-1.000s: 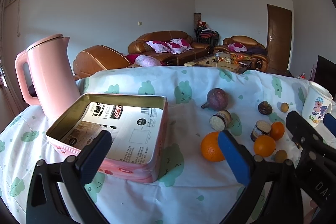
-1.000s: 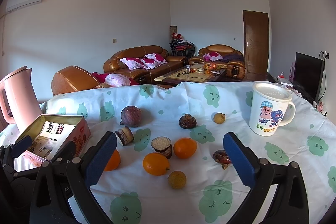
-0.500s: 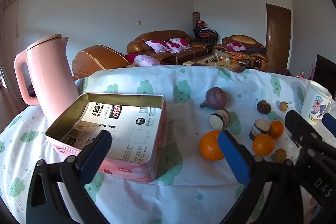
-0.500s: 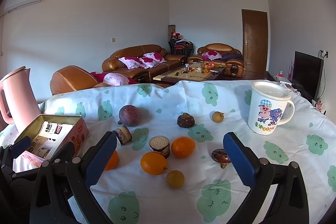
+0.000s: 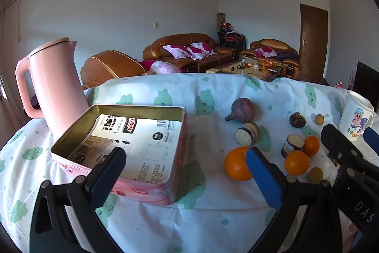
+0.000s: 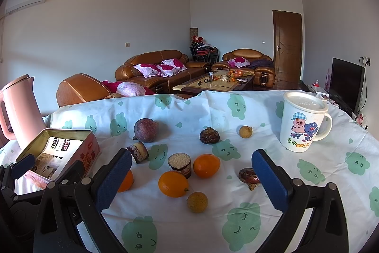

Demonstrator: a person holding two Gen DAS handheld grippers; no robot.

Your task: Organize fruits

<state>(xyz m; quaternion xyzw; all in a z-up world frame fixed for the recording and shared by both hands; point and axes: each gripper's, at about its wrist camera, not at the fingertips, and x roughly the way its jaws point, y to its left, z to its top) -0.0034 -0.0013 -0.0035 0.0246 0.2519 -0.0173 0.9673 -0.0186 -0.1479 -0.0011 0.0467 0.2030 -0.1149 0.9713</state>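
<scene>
Both tools held wide over the cloth, nothing gripped yet.

My left gripper (image 5: 184,172) hangs with its fingers spread apart at the bottom of its frame, facing the open tin (image 5: 123,146) at centre left, which I judge is where the fruit goes. My right gripper (image 6: 189,179) is likewise spread and empty, lined up on the nearest orange (image 6: 173,183) at lower centre; the other fruits lie scattered mid-frame, all outside the tin.
</scene>
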